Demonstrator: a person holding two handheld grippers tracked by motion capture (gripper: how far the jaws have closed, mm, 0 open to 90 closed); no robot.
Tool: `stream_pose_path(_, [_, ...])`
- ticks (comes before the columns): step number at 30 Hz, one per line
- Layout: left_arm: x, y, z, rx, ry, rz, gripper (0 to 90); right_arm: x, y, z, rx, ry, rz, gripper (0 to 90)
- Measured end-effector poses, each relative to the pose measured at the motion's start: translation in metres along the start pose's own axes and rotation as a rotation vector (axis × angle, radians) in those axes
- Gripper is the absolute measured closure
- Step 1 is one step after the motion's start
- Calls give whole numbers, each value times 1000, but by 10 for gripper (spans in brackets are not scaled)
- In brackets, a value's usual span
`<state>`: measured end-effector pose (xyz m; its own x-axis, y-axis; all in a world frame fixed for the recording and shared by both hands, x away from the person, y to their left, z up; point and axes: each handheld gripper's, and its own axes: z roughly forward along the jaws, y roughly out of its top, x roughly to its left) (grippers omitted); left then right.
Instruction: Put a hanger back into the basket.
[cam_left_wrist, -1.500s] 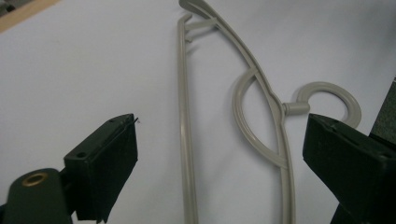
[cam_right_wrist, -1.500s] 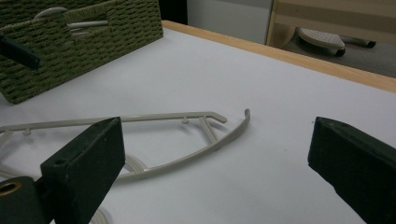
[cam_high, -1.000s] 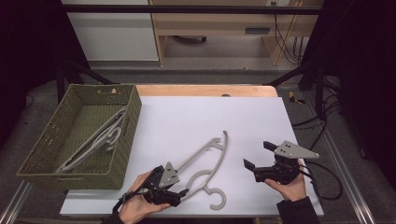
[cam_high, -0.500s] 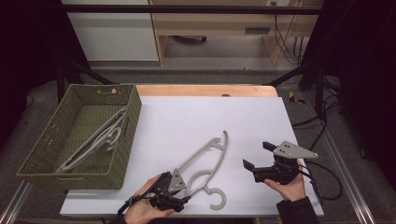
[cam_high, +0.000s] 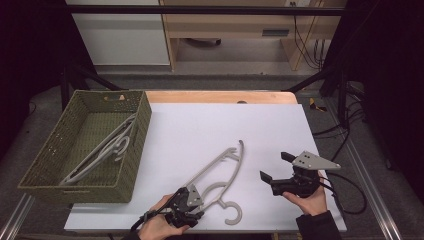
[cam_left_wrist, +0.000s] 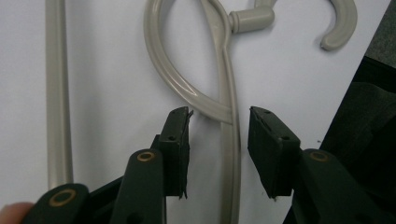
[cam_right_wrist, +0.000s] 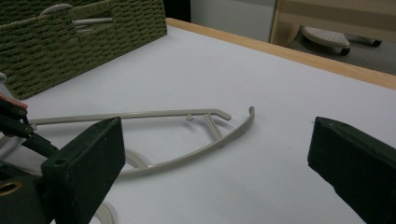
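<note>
A beige plastic hanger (cam_high: 220, 175) lies flat on the white table, its hook toward the front edge. My left gripper (cam_high: 187, 201) sits over the hanger's lower left end. In the left gripper view the left gripper (cam_left_wrist: 219, 125) is open, with one jaw on each side of the hanger's arm (cam_left_wrist: 230, 88) and a gap at both pads. My right gripper (cam_high: 274, 166) is held to the right of the hanger, open with nothing between its jaws. In the right gripper view the hanger (cam_right_wrist: 187, 156) lies well beyond the open right gripper (cam_right_wrist: 217, 140).
A woven green basket (cam_high: 136, 145) stands at the table's left and holds more beige hangers (cam_high: 100, 150); it also appears as the basket (cam_right_wrist: 70, 46) at upper left. The table's wooden far edge (cam_high: 220, 96) runs across the back. Cables trail at the right.
My left gripper has slid right along the front edge and now sits astride the hanger's arm. The right gripper and the hanger have not moved.
</note>
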<state>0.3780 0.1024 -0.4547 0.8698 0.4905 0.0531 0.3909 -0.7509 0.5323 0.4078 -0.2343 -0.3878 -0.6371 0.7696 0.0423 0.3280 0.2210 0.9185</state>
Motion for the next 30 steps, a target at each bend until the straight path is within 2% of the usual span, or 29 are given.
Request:
stream_pose_path(2, [0,0,1,10,9,10,616,0,0,0,2,0,1,44])
stream_pose_path(9, [1,-1,3,22,0,0,684,0,0,0,3,2,0,44])
stream_pose_path(18, [1,1,4,41,-4,-43,725,1,0,1,6,5,3,45])
stream_pose_path(22, [1,1,4,43,2,-70,796,1,0,1,3,6,1,45])
stream_pose_path(30, [0,2,4,51,7,-67,806,1,0,1,3,8,1,45])
